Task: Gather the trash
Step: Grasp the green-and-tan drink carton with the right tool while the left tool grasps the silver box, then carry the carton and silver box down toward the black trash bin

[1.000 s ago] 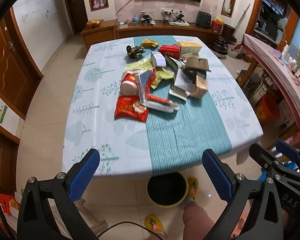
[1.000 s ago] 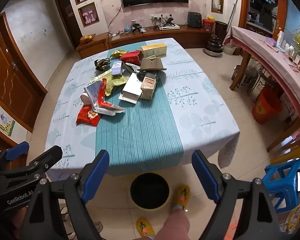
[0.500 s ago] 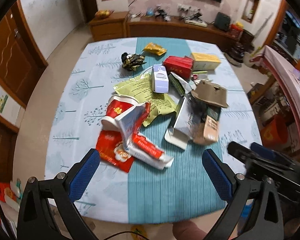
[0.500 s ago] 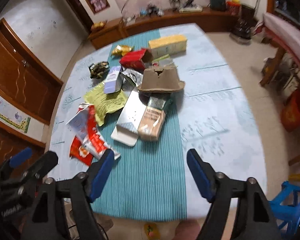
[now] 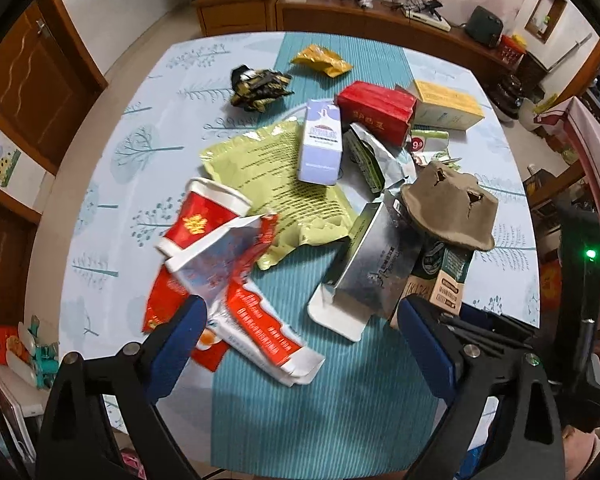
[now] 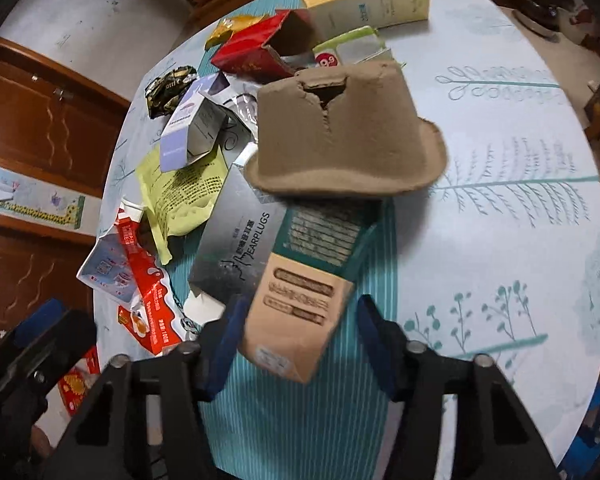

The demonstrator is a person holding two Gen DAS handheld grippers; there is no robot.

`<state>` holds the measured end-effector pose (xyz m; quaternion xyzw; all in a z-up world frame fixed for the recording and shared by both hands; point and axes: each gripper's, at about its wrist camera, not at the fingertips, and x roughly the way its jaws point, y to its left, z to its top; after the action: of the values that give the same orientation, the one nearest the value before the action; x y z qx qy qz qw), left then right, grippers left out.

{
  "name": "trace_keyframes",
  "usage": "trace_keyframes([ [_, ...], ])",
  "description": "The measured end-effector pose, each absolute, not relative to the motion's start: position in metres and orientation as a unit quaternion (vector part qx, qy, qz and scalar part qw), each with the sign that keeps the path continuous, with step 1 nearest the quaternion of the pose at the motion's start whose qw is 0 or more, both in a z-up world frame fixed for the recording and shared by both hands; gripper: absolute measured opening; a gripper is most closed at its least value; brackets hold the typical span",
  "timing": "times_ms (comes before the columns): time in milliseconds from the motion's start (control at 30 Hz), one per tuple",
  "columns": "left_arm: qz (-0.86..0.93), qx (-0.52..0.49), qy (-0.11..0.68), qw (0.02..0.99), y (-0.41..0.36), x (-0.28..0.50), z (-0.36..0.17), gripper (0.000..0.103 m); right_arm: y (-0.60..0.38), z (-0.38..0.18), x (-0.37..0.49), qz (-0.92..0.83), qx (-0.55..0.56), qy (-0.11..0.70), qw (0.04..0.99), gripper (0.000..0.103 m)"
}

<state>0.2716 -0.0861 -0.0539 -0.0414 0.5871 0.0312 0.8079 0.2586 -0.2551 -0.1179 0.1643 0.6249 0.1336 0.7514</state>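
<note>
We see the trash in a heap around the middle of the table (image 5: pixel 112 152), on and beside its teal stripe. Our right gripper (image 6: pixel 300 320) has just been closing its jaws around the near end of the tan carton (image 6: pixel 296 320), whose far end lies under the egg tray (image 6: pixel 348 140); we cannot tell whether the pads press on it yet. Our left gripper (image 5: pixel 300 326) has just narrowed slightly but stands wide apart over the red wrapper (image 5: pixel 256 320), clamping nothing.
</note>
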Motion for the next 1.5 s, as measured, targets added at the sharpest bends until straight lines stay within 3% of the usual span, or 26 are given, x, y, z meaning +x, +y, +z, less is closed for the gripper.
trace_keyframes([
  [367, -0.012, -0.044, 0.652, 0.757, -0.113, 0.32, -0.106, 0.081, -0.302, -0.116, 0.259, 0.157, 0.167, 0.653, 0.721, 0.044],
  [900, -0.047, -0.047, 0.703, 0.708, -0.144, 0.353, -0.16, 0.079, -0.317, -0.119, 0.241, 0.181, 0.183, 0.675, 0.691, 0.043],
  [933, -0.044, -0.041, 0.704, 0.707, -0.148, 0.353, -0.162, 0.075, -0.317, -0.119, 0.241, 0.181, 0.183, 0.677, 0.69, 0.043],
  [967, -0.037, -0.031, 0.705, 0.708, -0.151, 0.353, -0.164, 0.063, -0.317, -0.119, 0.24, 0.181, 0.184, 0.677, 0.689, 0.043],
  [1000, -0.033, -0.019, 0.708, 0.706, -0.154, 0.352, -0.166, 0.057, -0.316, -0.119, 0.239, 0.182, 0.186, 0.679, 0.686, 0.043],
  [1033, -0.029, -0.006, 0.704, 0.71, -0.158, 0.351, -0.165, 0.047, -0.316, -0.119, 0.239, 0.183, 0.188, 0.68, 0.685, 0.043],
  [1067, -0.028, -0.002, 0.702, 0.711, -0.161, 0.35, -0.165, 0.028, -0.315, -0.118, 0.238, 0.184, 0.19, 0.681, 0.683, 0.043],
  [1100, -0.032, -0.007, 0.703, 0.71, -0.164, 0.348, -0.166, 0.02, -0.314, -0.118, 0.238, 0.185, 0.192, 0.681, 0.682, 0.043],
  [1500, -0.042, -0.025, 0.678, 0.734, -0.155, 0.297, -0.119, 0.019, -0.292, -0.118, 0.219, 0.204, 0.235, 0.705, 0.637, 0.043],
])
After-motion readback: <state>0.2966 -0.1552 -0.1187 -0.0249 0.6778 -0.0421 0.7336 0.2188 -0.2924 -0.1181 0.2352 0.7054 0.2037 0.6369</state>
